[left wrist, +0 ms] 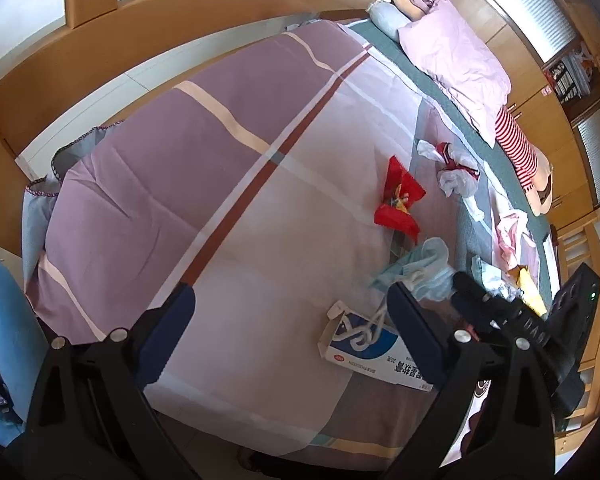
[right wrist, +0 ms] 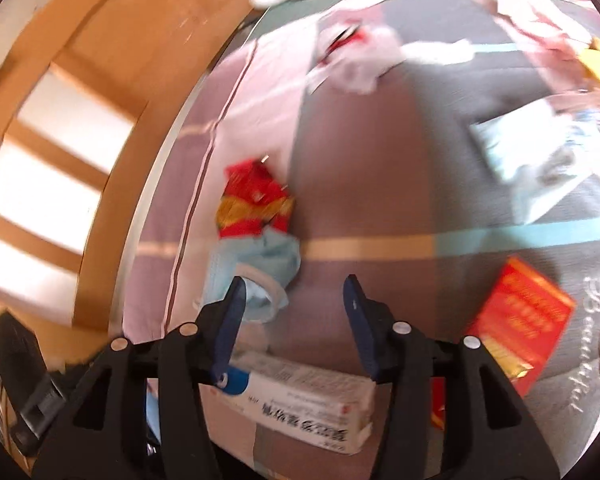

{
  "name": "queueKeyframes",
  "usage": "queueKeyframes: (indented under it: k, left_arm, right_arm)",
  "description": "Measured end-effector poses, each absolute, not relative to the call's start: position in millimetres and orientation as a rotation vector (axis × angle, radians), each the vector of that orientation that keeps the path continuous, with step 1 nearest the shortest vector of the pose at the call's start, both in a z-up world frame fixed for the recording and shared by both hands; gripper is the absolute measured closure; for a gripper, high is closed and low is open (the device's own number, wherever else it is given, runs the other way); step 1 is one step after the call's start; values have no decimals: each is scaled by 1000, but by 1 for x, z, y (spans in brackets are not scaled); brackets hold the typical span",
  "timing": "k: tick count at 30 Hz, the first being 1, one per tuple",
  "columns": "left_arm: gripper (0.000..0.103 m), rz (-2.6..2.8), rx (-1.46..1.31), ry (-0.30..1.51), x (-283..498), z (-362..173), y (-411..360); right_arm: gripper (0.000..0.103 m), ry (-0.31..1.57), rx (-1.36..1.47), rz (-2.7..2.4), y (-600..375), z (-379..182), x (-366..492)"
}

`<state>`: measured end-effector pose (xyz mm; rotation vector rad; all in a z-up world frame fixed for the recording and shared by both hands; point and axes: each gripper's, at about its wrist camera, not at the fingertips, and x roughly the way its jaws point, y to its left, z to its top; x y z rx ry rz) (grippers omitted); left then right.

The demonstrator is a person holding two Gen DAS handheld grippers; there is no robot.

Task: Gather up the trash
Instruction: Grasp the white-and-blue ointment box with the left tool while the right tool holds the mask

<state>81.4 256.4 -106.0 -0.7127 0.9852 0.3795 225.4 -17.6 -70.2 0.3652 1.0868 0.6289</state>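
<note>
Trash lies on a bed's striped quilt [left wrist: 204, 168]. My left gripper [left wrist: 292, 304] is open and empty above the quilt's near end. A white and blue medicine box [left wrist: 375, 350] lies by its right finger, with a blue face mask [left wrist: 419, 268] and a red wrapper [left wrist: 399, 200] beyond. My right gripper [right wrist: 296, 300] is open and empty, hovering over the same medicine box [right wrist: 303, 404]. The face mask [right wrist: 260, 268] touches its left finger and the red wrapper [right wrist: 256, 200] lies past it. A red box [right wrist: 519, 320] sits to the right. The right wrist view is blurred.
Crumpled white tissue [left wrist: 455, 176] and pink plastic [left wrist: 511, 232] lie further up the bed near a pink pillow [left wrist: 455, 60] and a striped doll [left wrist: 519, 148]. Wooden bed frame and cupboards [left wrist: 555, 128] surround the bed. The other gripper's black body [left wrist: 539, 320] shows at right.
</note>
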Motion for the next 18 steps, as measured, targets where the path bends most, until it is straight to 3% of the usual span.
queueKeyframes:
  k: [10, 14, 18]
  left_arm:
    - [7, 341, -739, 1031, 85, -117, 252]
    - [7, 347, -749, 1034, 86, -119, 250]
    - [7, 374, -763, 1012, 83, -118, 254]
  right_arm:
    - [51, 1012, 384, 500, -42, -63, 232]
    - [37, 1036, 318, 584, -22, -65, 228]
    - [35, 1090, 142, 625, 16, -76, 218]
